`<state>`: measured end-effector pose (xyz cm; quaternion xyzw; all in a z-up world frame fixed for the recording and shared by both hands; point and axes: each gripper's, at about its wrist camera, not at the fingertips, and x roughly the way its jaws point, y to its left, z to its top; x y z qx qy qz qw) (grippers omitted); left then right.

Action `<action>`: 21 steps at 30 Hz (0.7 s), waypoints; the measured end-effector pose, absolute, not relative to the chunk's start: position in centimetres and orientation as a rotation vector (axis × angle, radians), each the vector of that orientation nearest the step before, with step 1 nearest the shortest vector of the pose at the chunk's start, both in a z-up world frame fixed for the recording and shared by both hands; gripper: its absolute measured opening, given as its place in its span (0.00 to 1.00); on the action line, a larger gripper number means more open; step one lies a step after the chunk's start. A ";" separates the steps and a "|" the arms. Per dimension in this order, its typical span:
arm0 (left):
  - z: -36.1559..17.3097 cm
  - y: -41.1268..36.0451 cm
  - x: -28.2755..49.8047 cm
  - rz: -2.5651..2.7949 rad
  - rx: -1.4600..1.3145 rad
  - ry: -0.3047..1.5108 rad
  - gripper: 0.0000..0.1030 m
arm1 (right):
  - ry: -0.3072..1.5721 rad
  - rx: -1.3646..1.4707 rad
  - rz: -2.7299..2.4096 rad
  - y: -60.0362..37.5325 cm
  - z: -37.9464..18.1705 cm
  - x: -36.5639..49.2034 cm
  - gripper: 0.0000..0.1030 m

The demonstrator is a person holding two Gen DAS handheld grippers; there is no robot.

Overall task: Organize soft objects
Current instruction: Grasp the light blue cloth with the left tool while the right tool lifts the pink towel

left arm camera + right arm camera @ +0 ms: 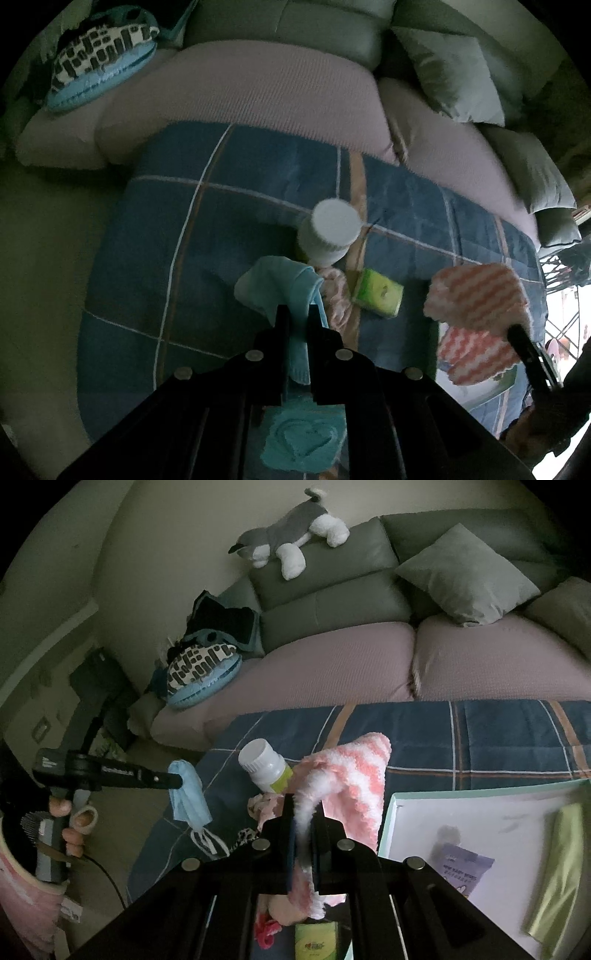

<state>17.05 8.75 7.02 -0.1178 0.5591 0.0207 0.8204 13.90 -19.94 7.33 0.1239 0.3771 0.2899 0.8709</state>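
Lifting now, both tools loaded at once! The left tool (298,314) is clamped shut on a light blue cloth, a face mask by the look of it (275,286), which hangs clear above the blue plaid quilt (155,229) near its left edge. The right tool (303,805) is pinched tight on a pink-and-white striped fluffy towel (351,775), raised over the quilt just beside the shallow white box with a mint-green rim (480,812) at the right edge. A white-capped plastic bottle (330,230) lies between the two loads, a green-and-yellow packet (376,297) close by it. By my reading, this is the carry step. Next comes the drop-off: probably the box, though that is a guess. The dangling corners need to clear its rim before either tool lets go.
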 end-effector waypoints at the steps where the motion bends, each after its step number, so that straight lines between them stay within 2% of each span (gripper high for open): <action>1: 7.7 8.4 17.0 0.036 -0.246 1.178 0.08 | 0.784 0.262 0.606 -20.1 7.4 13.9 0.06; 13: 15.2 1.6 15.9 -0.116 -0.127 1.057 0.08 | 0.675 0.276 0.512 -24.5 10.5 12.5 0.06; 21: 17.4 -5.0 15.4 -0.262 -0.072 1.043 0.08 | 0.636 0.297 0.368 -30.0 11.1 12.1 0.06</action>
